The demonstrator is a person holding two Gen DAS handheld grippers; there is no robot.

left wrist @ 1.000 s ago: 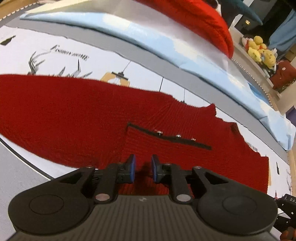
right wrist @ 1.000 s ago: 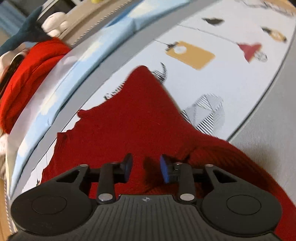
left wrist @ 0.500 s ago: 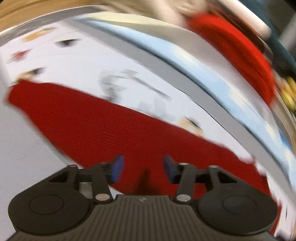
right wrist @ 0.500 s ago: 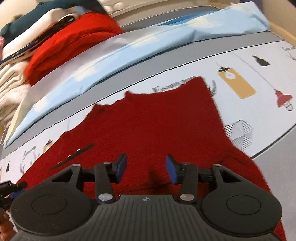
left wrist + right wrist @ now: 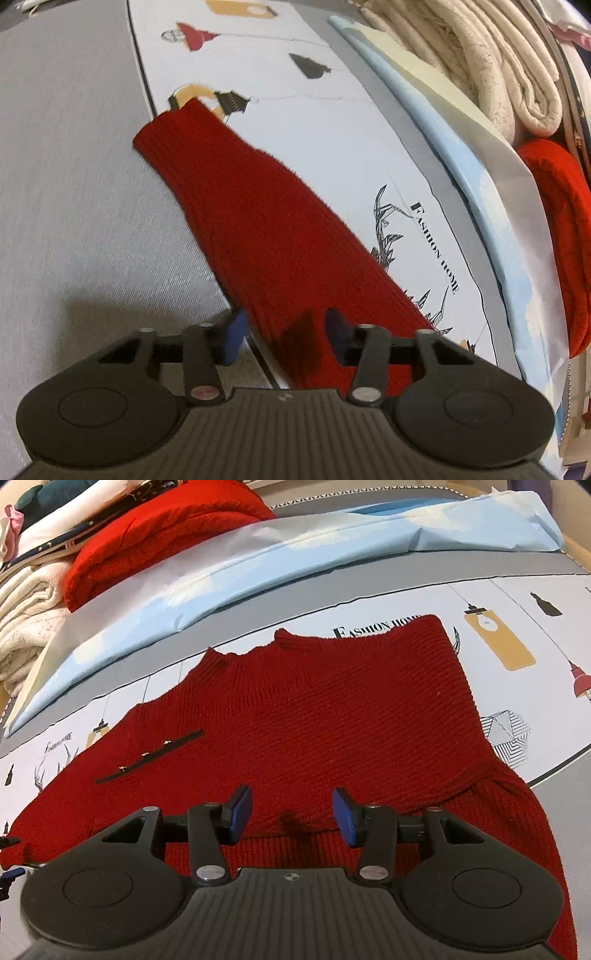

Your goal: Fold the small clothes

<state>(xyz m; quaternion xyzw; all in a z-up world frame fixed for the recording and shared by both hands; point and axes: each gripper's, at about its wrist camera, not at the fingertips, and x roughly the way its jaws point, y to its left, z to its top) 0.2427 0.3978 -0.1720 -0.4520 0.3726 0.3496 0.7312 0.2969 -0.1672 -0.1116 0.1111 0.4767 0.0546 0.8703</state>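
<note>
surroundings: a folded pale blue sheet (image 5: 332,542) is lying along the far edge of the white printed bedcover with lamp drawings (image 5: 517,602); beyond it a folded bright red knit (image 5: 155,528) and cream folded blankets (image 5: 498,66) are sitting stacked.
in the way: nothing is lying on the sweater ahead of either tool.
task thing: a dark red ribbed knit sweater (image 5: 332,716) is lying flat on the bedcover, a black button strip (image 5: 147,755) on its chest.
sleeve: the long red ribbed sleeve (image 5: 258,206) is stretching away across the bedcover's grey border.
left gripper (image 5: 282,336): its jaws are closing, the sleeve lying between the blue pads, neither pad visibly pressing it.
right gripper (image 5: 291,818): its jaws are standing apart over the sweater's hem, gripping nothing.
containers: none showing.
</note>
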